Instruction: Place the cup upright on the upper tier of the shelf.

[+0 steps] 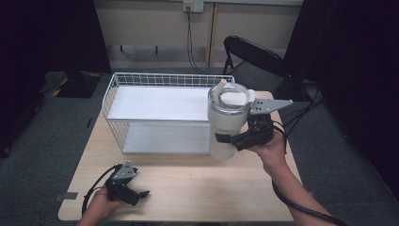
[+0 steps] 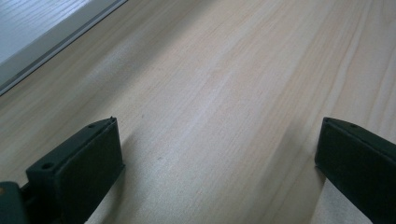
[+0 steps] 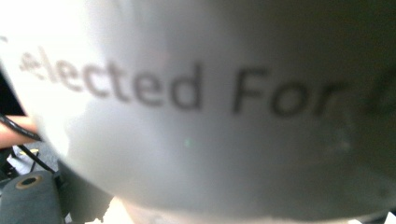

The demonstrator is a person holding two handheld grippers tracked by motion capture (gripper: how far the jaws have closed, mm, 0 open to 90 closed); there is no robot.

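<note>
We've got the right gripper [image 1: 225, 138] clamped on the white tumbler [image 1: 227, 120] beside the wire rack [image 1: 141, 96], left gripper [image 1: 141, 193] wide, idle on the table [image 1: 197, 183].

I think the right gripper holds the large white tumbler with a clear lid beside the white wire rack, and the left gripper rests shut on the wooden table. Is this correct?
Not quite: the left gripper is open. The left gripper view shows its jaws wide apart over the bare wooden table. The rest holds: the right gripper holds the large white tumbler with a clear lid beside the white wire rack.
</note>
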